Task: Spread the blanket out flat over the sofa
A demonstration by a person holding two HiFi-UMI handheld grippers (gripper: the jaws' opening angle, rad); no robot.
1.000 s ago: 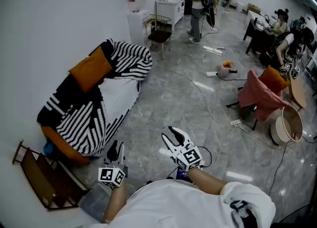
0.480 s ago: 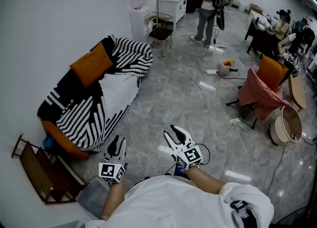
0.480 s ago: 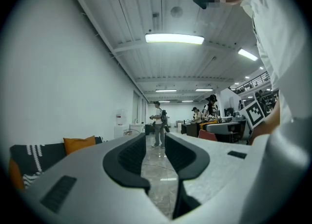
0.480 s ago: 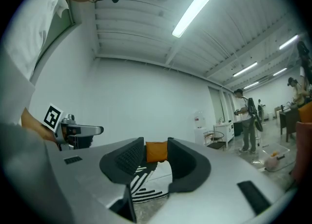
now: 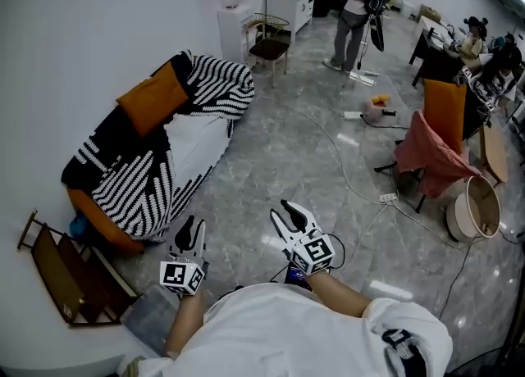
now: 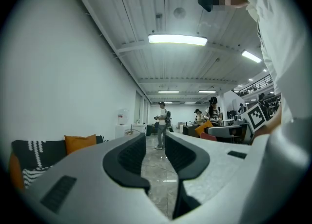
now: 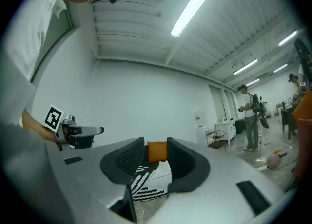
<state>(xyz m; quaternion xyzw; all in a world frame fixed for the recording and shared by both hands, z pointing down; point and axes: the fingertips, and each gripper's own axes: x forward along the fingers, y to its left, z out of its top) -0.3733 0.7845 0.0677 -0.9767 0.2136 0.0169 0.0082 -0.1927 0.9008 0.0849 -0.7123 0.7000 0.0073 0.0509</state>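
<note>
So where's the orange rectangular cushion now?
Head view, upper left: the orange rectangular cushion sits near the wall on the sofa, with the black-and-white striped blanket bunched around it.

A plain white wall (image 5: 90, 31) runs along the left, above a glossy grey marbled floor (image 5: 279, 162). A low wooden rack (image 5: 66, 273) stands against it at the lower left. Farther along stand a water dispenser (image 5: 232, 2), a white cabinet (image 5: 289, 5) and a dark-seated chair (image 5: 267, 46). A white cable (image 5: 336, 154) crosses the floor to a power strip (image 5: 388, 199). At the right, a chair draped in pink cloth (image 5: 426, 158) stands beside a round wooden tub (image 5: 476, 203). Strip lights (image 6: 177, 39) glow on the ceiling.
</note>
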